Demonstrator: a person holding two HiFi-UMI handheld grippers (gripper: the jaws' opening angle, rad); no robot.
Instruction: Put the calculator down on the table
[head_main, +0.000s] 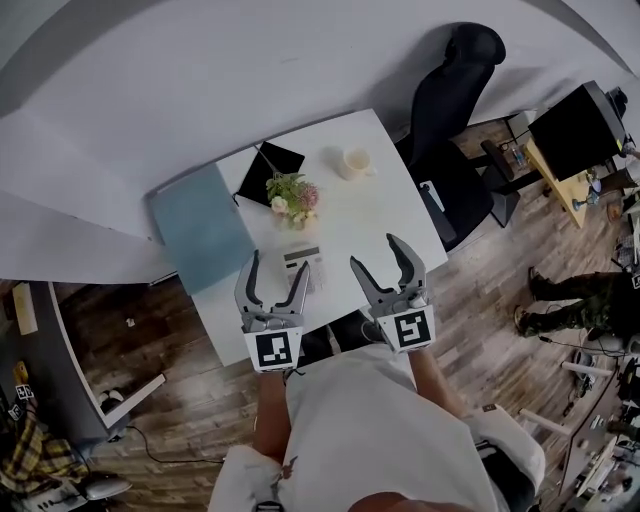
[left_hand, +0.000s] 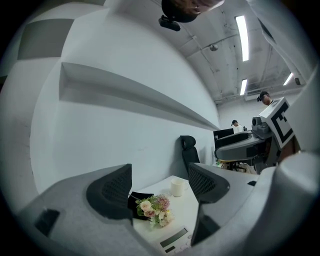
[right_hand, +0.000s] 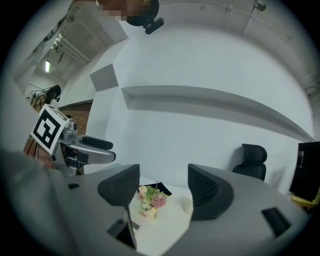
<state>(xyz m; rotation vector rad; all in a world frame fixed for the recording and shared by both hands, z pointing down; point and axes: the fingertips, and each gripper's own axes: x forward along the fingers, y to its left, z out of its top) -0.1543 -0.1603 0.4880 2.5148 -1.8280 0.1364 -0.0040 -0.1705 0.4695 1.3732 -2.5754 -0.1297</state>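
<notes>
The calculator (head_main: 303, 264), white with a grey display, lies flat on the white table (head_main: 380, 215) near its front edge. My left gripper (head_main: 278, 264) hovers just over it, open, with nothing between its fingers. In the left gripper view the calculator (left_hand: 175, 240) shows low down, below and beyond the spread jaws of my left gripper (left_hand: 161, 188). My right gripper (head_main: 374, 252) is open and empty, to the right of the calculator and above the table's front edge. The right gripper view shows the right gripper (right_hand: 161, 186) with wide jaws pointing across the table.
On the table are a small bunch of flowers (head_main: 292, 198), a white cup (head_main: 354, 162), a black pad (head_main: 271, 172) and a blue folder (head_main: 200, 228) at the left. A black office chair (head_main: 450, 110) stands at the right. A white wall lies behind the table.
</notes>
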